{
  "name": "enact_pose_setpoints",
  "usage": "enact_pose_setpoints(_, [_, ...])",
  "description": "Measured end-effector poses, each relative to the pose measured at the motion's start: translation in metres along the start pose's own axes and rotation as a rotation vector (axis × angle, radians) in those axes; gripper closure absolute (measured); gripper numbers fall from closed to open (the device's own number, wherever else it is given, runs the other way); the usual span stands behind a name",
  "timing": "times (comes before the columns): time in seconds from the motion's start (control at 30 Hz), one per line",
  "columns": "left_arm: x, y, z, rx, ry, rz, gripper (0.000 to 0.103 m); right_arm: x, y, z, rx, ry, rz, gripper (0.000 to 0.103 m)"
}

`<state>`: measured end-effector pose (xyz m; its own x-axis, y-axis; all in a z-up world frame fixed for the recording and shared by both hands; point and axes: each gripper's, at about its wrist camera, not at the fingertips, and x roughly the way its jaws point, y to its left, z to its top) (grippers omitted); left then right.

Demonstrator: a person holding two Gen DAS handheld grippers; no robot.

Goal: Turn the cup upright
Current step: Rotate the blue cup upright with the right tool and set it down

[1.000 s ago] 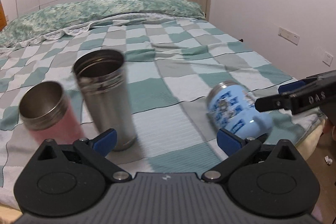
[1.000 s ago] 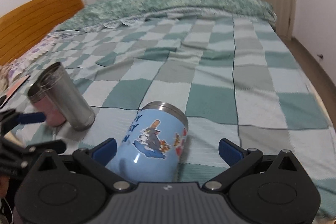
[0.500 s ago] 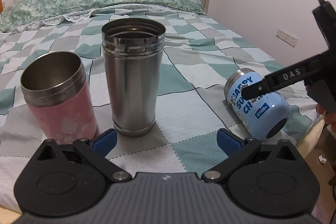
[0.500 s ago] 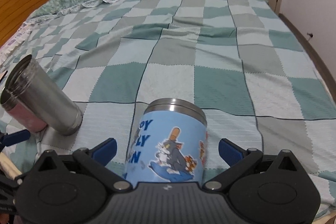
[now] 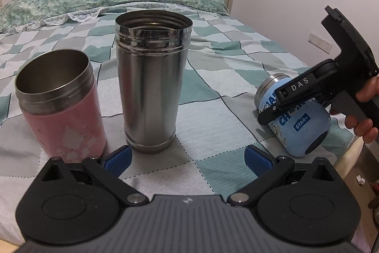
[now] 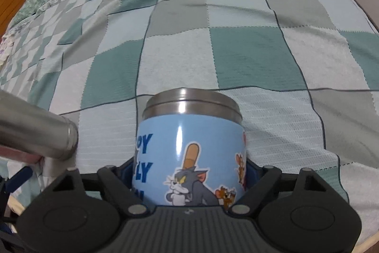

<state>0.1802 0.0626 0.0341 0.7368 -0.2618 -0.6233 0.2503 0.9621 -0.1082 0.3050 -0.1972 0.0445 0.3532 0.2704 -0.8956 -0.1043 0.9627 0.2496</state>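
**Right fingers close in on the fallen blue cup**

Left wrist view: the left gripper (image 5: 187,157) has its fingers spread wide and holds nothing; it has settled low in front of the pink cup (image 5: 60,103) and the tall steel tumbler (image 5: 151,80), both upright on the bed (image 5: 213,96). At the right, the blue cartoon cup (image 5: 298,125) lies on its side near the bed's edge, base toward the camera, steel rim pointing far-left. The right gripper (image 5: 279,103), a second ago short of the cup, now straddles its upper side.

Right wrist view: the cup (image 6: 191,153) has gone from lying ahead of the spread fingers to sitting between them. The blue pads are drawn in against both flanks, apparently touching; whether they squeeze firmly I cannot tell. The grasp looks nearly made, so lifting and tipping the rim upward should come next.
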Motion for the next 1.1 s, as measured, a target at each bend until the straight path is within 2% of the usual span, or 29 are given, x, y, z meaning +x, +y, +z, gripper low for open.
enact_pose_setpoints(0.13, [-0.002,0.002,-0.001,-0.005,-0.004,0.001,0.0,-0.012,-0.007,-0.014,-0.006,-0.069,0.055,0.019])
enact_pose_setpoints(0.27, [-0.007,0.003,-0.002,-0.014,-0.011,0.004,0.0,-0.03,-0.012,-0.032,-0.029,-0.176,0.088,0.019])
enact_pose_setpoints(0.57, [-0.024,0.004,-0.005,-0.055,-0.051,0.022,0.0,-0.071,0.012,-0.079,-0.245,-0.577,0.113,0.02])
enact_pose_setpoints(0.67, [-0.03,0.006,-0.007,-0.075,-0.07,0.037,0.0,-0.074,0.027,-0.084,-0.314,-0.659,0.105,0.02])
enact_pose_setpoints(0.83, [-0.039,0.009,-0.012,-0.109,-0.116,0.079,0.0,-0.063,0.052,-0.081,-0.385,-0.753,0.095,0.02])
enact_pose_setpoints(1.1, [-0.04,0.022,-0.014,-0.141,-0.122,0.13,0.0,-0.024,0.074,-0.059,-0.399,-0.809,0.089,0.019])
